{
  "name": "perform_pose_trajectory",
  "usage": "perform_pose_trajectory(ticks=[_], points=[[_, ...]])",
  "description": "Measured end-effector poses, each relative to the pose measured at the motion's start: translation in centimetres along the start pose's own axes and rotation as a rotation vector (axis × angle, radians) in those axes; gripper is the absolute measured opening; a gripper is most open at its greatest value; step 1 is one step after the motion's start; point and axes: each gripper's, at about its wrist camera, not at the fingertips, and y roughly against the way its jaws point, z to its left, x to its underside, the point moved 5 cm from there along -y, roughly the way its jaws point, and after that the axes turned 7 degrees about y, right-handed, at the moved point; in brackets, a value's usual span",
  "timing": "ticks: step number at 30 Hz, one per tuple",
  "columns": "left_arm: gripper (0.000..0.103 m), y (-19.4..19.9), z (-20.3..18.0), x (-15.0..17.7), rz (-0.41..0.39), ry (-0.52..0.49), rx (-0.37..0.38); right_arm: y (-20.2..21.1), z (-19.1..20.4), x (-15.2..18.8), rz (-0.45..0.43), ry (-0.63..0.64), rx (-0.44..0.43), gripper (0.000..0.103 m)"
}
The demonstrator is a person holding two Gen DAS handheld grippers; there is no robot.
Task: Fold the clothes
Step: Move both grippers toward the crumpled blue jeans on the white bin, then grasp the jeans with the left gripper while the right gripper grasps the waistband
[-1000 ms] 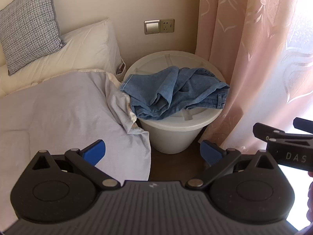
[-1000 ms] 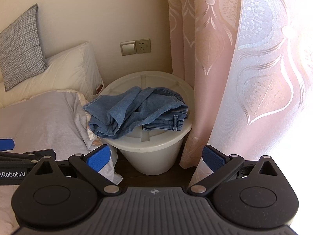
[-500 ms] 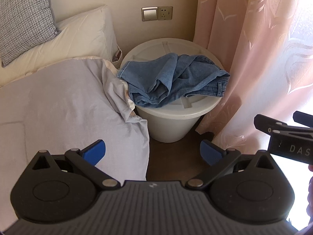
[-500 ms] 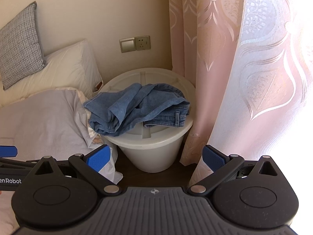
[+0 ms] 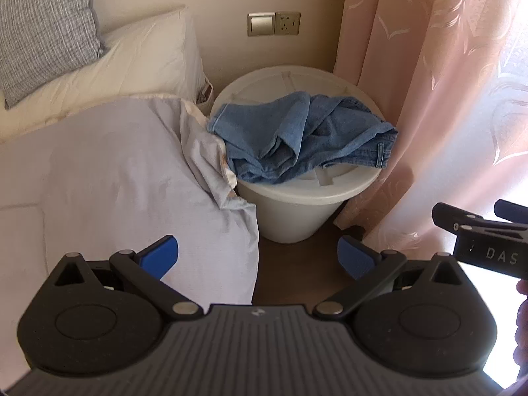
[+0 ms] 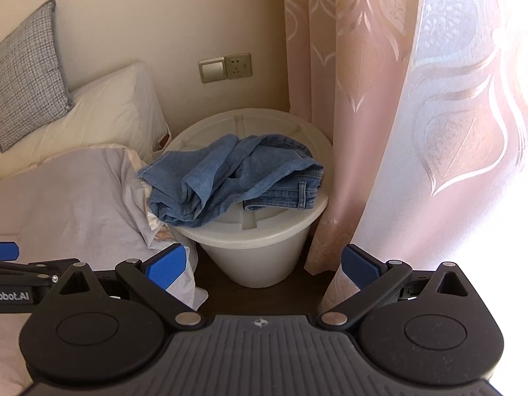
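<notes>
Left wrist view first: the left tongs (image 5: 257,254) sit wide apart with nothing between the blue pads, hanging over the edge of the bed and the dark strip of floor (image 5: 297,264) next to it. Off to their right you can see the right tongs (image 5: 478,217) poking in from the side. In the right wrist view the right tongs (image 6: 262,262) are spread apart too and empty, with the pink curtain (image 6: 379,132) just past their right pad.

Ahead of both sets of tongs is the lilac duvet (image 5: 115,171), its rumpled corner drooping down against the white bin (image 5: 297,211). The jeans (image 5: 303,138) are dumped in a crumpled heap on the bin's lid (image 6: 280,217), straight in front and well apart from either pair of tongs. Further back there's a white pillow (image 5: 132,62) and a grey checked cushion (image 5: 43,23) against the wall.

So I'd say this is the reach-in step, nothing grabbed yet, folding not started. Next move probably calls for both tongs going forward and down to the heap, pinching a waistband or hem edge, then getting it somewhere flat like the bed.
</notes>
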Motion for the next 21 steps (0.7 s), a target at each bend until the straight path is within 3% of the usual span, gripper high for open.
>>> perform_pose_trajectory(ticks=[8, 13, 21], points=[[0.102, -1.3, 0.5, 0.8, -0.023, -0.056, -0.037, -2.1, -0.9, 1.1, 0.057, -0.037, 0.004, 0.103], [0.102, -3.3, 0.9, 1.0, 0.030, -0.042, -0.052, -3.5, -1.2, 1.3, 0.079, -0.059, -0.015, 0.103], [0.100, -7.0, -1.4, 0.2, 0.068, -0.083, 0.008, -6.6, -2.5, 1.2, 0.148, -0.089, -0.066, 0.102]])
